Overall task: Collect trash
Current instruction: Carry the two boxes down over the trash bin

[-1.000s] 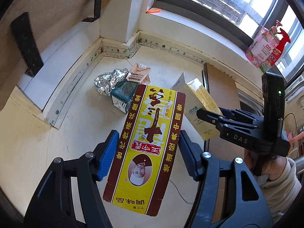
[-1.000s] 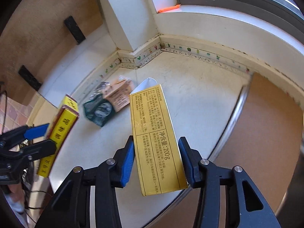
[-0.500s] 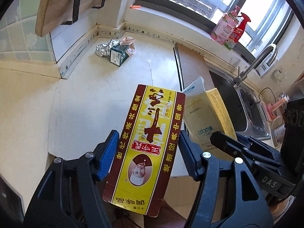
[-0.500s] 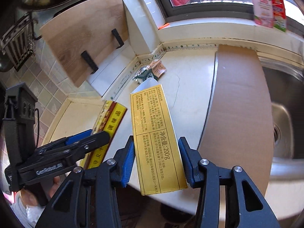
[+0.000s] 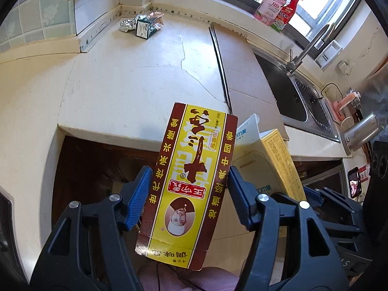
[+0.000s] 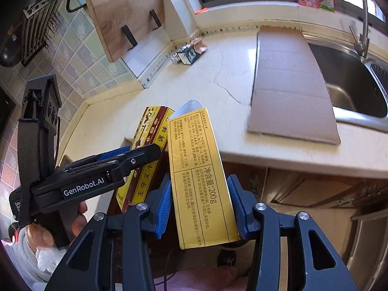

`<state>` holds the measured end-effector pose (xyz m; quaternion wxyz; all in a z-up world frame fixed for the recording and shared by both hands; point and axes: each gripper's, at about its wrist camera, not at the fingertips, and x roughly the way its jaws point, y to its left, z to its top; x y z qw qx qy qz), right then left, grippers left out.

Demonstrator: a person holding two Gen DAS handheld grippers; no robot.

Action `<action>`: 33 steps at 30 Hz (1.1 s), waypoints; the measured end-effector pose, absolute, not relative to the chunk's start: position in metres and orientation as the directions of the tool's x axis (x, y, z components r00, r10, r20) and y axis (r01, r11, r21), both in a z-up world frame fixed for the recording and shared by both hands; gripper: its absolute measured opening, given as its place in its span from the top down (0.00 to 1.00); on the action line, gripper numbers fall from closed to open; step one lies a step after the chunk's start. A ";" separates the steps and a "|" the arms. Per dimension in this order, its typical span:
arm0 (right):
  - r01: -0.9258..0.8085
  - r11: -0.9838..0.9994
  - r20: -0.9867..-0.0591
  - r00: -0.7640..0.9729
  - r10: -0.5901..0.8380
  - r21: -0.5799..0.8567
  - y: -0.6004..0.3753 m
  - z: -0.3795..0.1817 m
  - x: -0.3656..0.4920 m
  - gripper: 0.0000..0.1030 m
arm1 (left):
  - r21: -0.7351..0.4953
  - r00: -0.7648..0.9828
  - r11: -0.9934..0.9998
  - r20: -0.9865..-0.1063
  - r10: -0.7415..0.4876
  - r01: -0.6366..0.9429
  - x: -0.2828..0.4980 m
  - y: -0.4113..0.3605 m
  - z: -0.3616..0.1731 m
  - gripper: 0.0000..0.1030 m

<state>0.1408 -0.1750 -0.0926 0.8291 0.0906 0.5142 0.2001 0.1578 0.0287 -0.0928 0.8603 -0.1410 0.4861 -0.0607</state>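
Note:
My left gripper [image 5: 188,194] is shut on a flattened red and yellow seasoning box [image 5: 191,181], held in the air in front of the counter edge. My right gripper [image 6: 200,202] is shut on a tall yellow toothpaste box [image 6: 198,177], also off the counter. In the right wrist view the left gripper [image 6: 135,155] and its seasoning box [image 6: 148,145] sit just left of mine. In the left wrist view the yellow box [image 5: 278,160] shows at the right. More trash stays in the far counter corner: a foil ball [image 5: 127,24], a dark green carton [image 5: 144,27] and a small brown packet [image 5: 156,15].
The cream countertop [image 5: 135,80] has a crack and a cardboard sheet [image 6: 288,82] lying beside the steel sink [image 6: 351,82] with its tap [image 5: 305,48]. Bottles [image 5: 278,7] stand on the windowsill. A wooden board [image 6: 126,12] leans on the tiled wall. Dark cabinet fronts [image 5: 97,165] lie below the counter.
Both grippers have pulled back from the corner trash pile to beyond the counter's front edge, each keeping its box. The counter now looks far and the cabinet fronts show below.

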 end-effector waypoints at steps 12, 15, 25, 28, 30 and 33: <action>-0.192 0.899 -0.840 0.321 0.437 0.395 -0.206 -0.160 0.093 0.57 | -0.266 0.448 0.959 -0.872 -0.198 -0.094 0.106 -0.012 -0.168 0.42; -0.156 0.898 -0.848 0.296 0.439 0.410 -0.217 -0.193 0.081 0.57 | -0.257 0.416 0.960 -0.890 -0.189 -0.113 0.100 -0.019 -0.197 0.42; -0.006 0.893 -0.874 0.204 0.441 0.449 -0.244 -0.326 0.071 0.57 | -0.254 0.330 0.947 -0.927 -0.180 -0.195 0.098 -0.020 -0.315 0.42; 0.024 0.897 -0.884 0.186 0.430 0.441 -0.245 -0.362 0.077 0.57 | -0.242 0.306 0.946 -0.937 -0.170 -0.217 0.098 -0.019 -0.351 0.42; 0.040 0.897 -0.888 0.170 0.428 0.440 -0.244 -0.383 0.079 0.57 | -0.236 0.276 0.945 -0.946 -0.170 -0.227 0.102 -0.021 -0.373 0.42; 0.054 0.897 -0.892 0.146 0.427 0.438 -0.240 -0.410 0.083 0.57 | -0.237 0.240 0.942 -0.954 -0.180 -0.238 0.110 -0.021 -0.402 0.42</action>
